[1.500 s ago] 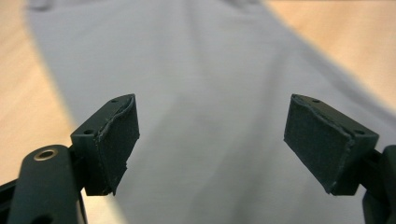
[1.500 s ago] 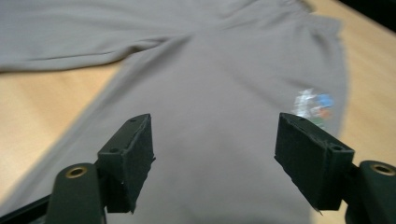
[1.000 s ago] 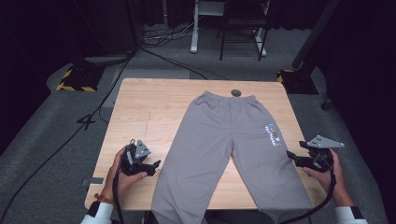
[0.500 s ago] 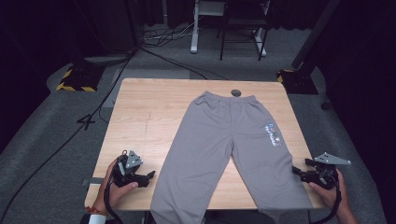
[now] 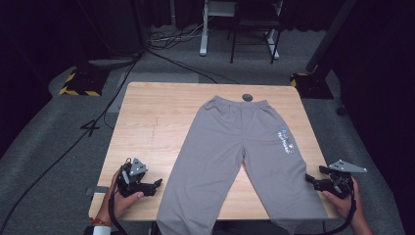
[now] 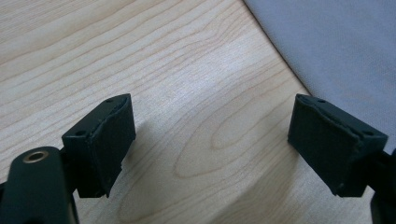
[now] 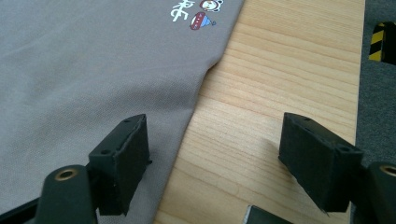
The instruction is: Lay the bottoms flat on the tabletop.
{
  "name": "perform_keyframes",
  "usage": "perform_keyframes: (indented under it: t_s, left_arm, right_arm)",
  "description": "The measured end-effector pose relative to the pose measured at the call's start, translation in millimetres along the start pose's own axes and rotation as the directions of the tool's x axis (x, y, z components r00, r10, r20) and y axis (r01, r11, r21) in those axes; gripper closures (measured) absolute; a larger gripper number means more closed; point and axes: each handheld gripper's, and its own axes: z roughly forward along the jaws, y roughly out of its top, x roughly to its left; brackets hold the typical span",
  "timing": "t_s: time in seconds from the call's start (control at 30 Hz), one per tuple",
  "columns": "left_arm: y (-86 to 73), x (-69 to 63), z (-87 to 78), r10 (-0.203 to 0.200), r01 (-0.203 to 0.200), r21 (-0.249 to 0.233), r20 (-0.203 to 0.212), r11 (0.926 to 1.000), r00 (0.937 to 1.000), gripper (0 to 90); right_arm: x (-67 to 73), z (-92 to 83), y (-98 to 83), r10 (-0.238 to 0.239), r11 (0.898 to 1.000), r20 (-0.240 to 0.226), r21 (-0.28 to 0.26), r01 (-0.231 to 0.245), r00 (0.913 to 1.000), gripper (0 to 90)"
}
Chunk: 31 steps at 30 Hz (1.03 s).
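Two grippers sit at the near corners of the worktop (image 5: 147, 127), one either side of the grey trousers (image 5: 240, 161), which lie flat w/ waistband at the far end and both legs running toward the person, hems hanging just over the near edge. Left gripper (image 5: 157, 184) is just beside the outer seam of the left leg, jaws wide, nothing between them but bare wood per the left gripper view; cloth edge is off to one side there, near but not under the pads. Right gripper (image 5: 310, 179) has just been opening its jaws and they now stand wide, empty; in the right gripper view the trouser edge (image 7: 187, 121) runs between them, one jaw over the cloth, the other over the wood. Risks, as I judge them: if the left closes where it is, it'll prob pinch air or scrape the wood, since it hasn't got over the seam yet. Right could catch only the top layer of the leg, so front & back slide apart and any fold goes skewed. Uneven timing btwn the two hands would drag the whole garment sideways and wrinkle it. Hems overhanging the edge could also pull the legs off the worktop if lifted carelessly.
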Motion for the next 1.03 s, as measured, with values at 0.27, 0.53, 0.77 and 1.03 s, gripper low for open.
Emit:
perform_keyframes:
  t_s: [0.27,0.53,0.77,1.03]
  left_arm:
    - [0.0,0.1,0.0,0.000,0.000,0.001,0.002,1.0000,1.0000,15.1]
    - [0.1,0.1,0.1,0.000,0.000,0.000,0.001,1.0000,1.0000,15.1]
    - [0.1,0.1,0.1,0.000,0.000,0.000,0.001,1.0000,1.0000,15.1]
    - [0.4,0.1,0.4,-0.003,0.003,0.000,-0.002,1.0000,1.0000,15.1]
  right_arm:
    - [-0.1,-0.1,-0.1,0.002,1.000,0.004,0.000,-0.002,1.0000,23.5]
    - [0.0,-0.1,-0.1,0.002,1.000,0.004,0.000,-0.002,1.0000,23.5]
    - [0.0,-0.1,-0.1,0.002,1.000,0.004,0.000,-0.002,1.0000,23.5]
    - [0.0,-0.1,-0.1,0.002,1.000,0.004,0.000,-0.002,1.0000,23.5]
